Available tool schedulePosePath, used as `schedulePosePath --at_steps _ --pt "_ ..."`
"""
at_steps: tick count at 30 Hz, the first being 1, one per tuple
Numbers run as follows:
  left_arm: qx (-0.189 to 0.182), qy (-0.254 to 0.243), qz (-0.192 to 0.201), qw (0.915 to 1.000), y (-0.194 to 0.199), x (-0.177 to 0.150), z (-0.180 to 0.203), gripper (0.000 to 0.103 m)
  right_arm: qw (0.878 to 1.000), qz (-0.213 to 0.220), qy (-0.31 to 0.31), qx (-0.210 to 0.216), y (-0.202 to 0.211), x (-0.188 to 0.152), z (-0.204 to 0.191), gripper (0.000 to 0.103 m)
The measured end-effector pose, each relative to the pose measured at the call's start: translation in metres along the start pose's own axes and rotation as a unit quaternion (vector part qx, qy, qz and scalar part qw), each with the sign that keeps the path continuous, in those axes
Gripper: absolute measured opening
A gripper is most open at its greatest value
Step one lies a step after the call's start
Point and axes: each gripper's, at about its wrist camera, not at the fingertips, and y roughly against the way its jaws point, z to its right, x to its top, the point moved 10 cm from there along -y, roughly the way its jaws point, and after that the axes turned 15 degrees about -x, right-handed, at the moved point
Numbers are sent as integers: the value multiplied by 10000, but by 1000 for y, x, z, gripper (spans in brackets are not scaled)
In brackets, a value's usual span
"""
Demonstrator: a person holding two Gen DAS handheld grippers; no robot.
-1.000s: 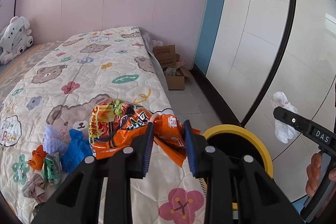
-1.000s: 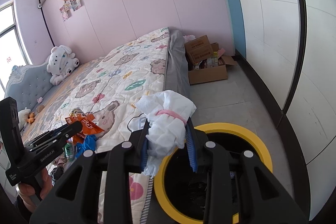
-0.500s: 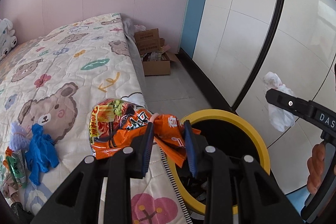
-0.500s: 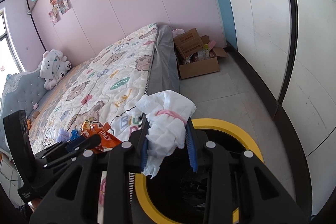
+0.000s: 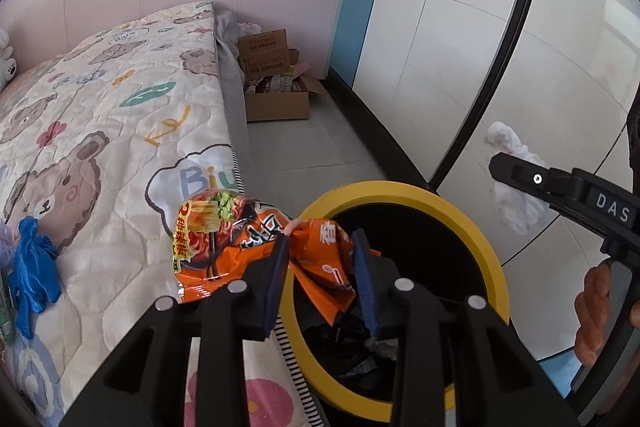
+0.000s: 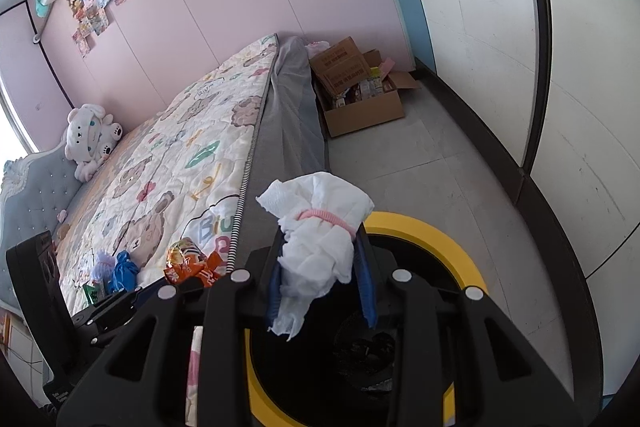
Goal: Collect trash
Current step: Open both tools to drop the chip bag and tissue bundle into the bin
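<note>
An orange noodle wrapper is between the jaws of my left gripper, which are opening; the pads still touch it. The wrapper hangs over the left rim of a black bin with a yellow rim beside the bed. My right gripper is shut on a white tissue wad tied with a pink band, held above the bin's rim. In the left wrist view the tissue wad shows to the right of the bin. Dark trash lies inside the bin.
The bed with its bear-print quilt fills the left, with a blue glove and other scraps near its edge. An open cardboard box stands on the floor beyond. White wardrobe doors run along the right.
Both grippers have come down and nearer to the bin, which now looks larger below them. The wrapper and the tissue wad stay in the jaws.
</note>
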Motion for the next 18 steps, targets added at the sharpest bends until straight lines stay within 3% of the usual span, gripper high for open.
schedulePosePath --at_steps 8,11,18 --pt "-157 -10 -45 9999 -2 -4 9 38 9999 -16 -133 -87 -1 -1 10 40" --pt "-125 -9 -8 9999 1 -4 9 48 9998 -12 -194 -103 0 0 15 50" --pt "99 -65 252 9996 21 1 4 81 9993 34 -313 -208 5 1 23 55"
